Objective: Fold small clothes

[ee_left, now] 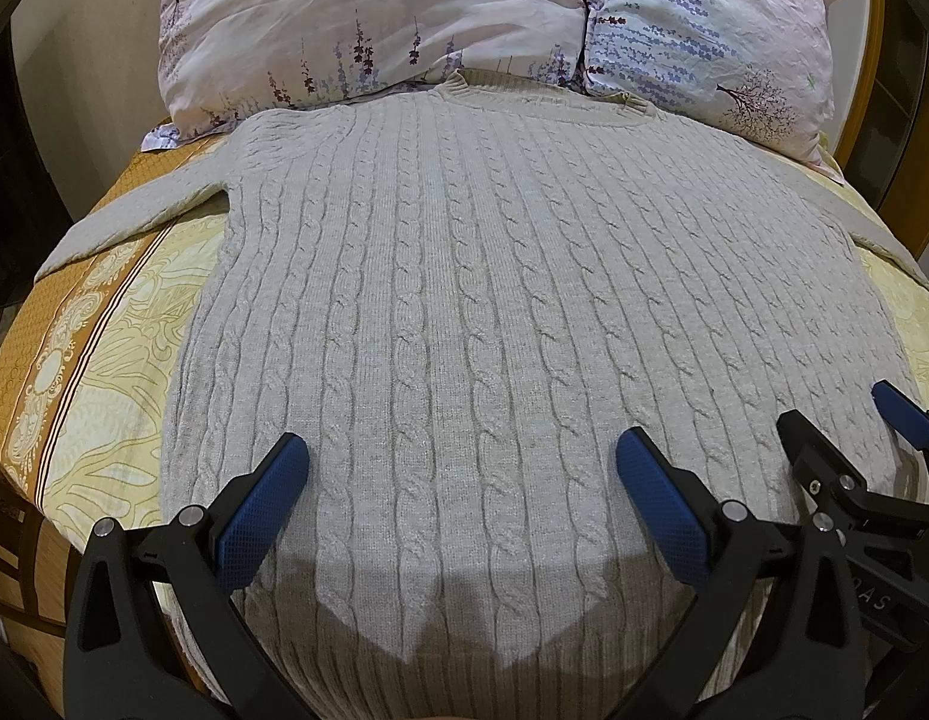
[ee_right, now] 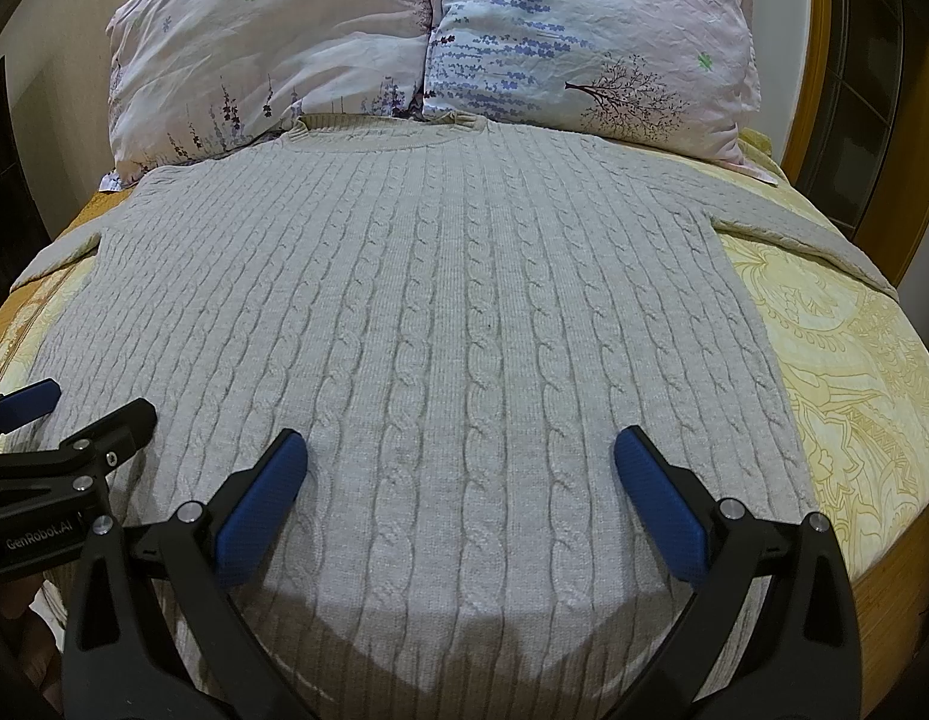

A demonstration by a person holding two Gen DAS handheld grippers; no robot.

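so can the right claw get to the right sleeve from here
Probably yes: the right claw is open and holds nothing, and nothing lies between it and the right sleeve, spread flat on the bedspread.

Your right claw (ee_right: 461,456) hovers over the lower part of the sweater (ee_right: 416,312) with its jaws spread wide apart and nothing between the blue pads (ee_right: 263,504). The sweater — grey cable knit — lies flat on the bed (ee_right: 836,372), collar (ee_right: 392,123) toward the two floral pillows (ee_right: 428,42) and touching their lower edge. One sleeve (ee_right: 806,228) extends outward to the right over the yellow patterned bedspread. Your left claw (ee_right: 74,411) enters at the left edge, above the sweater's left side — its jaws also appear parted. A wooden headboard (ee_right: 818,60) curves behind the pillows.
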